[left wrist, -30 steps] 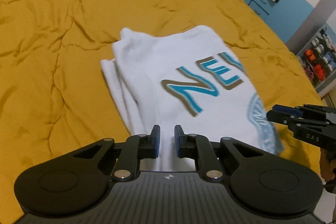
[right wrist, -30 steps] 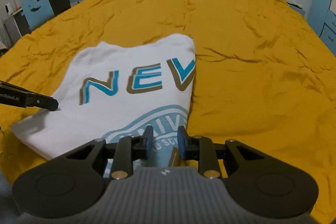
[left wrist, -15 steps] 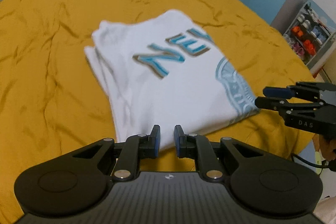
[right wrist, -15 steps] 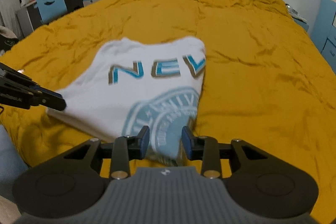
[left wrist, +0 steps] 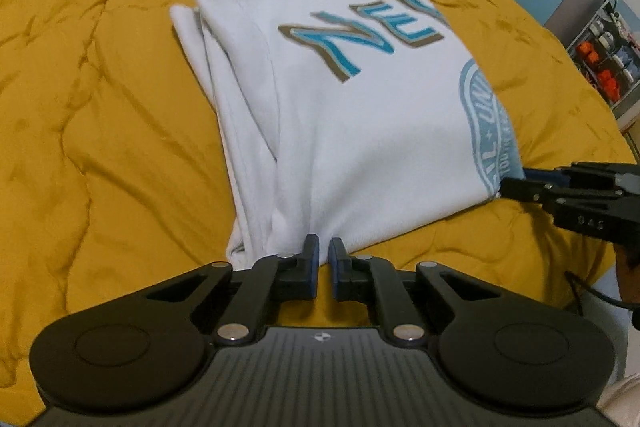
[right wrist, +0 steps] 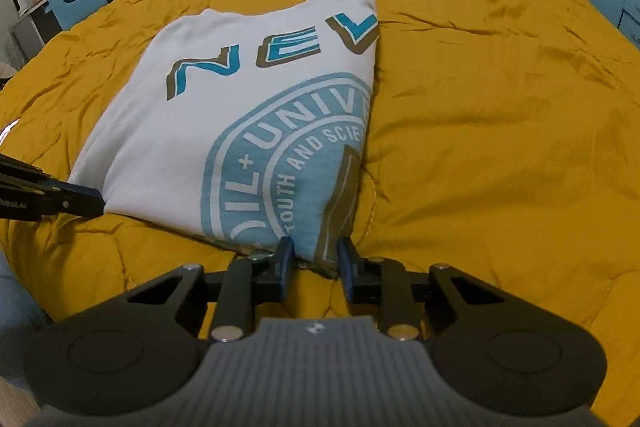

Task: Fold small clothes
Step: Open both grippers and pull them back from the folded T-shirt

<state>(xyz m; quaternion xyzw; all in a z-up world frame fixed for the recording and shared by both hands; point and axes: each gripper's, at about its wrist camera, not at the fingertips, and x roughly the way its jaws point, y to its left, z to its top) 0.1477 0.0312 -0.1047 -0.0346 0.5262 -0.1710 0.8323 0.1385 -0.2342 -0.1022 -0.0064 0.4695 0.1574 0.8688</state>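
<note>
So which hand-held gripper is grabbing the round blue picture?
The right hand-held gripper: its jaws, just closing, pinch the shirt at its round blue badge. The left hand-held gripper, also just closing, pinches plain white cloth.

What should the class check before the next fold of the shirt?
1. Left gripper on the shirt hem, jaws just closing with cloth at the tips: ok.
2. Right gripper on the printed corner, jaws just closing with cloth between: ok.
3. Shirt lies on the bed: ok.
4. Left-side layers aligned: not ok, edges stagger.
5. Each grip takes all layers: cannot tell.
</note>
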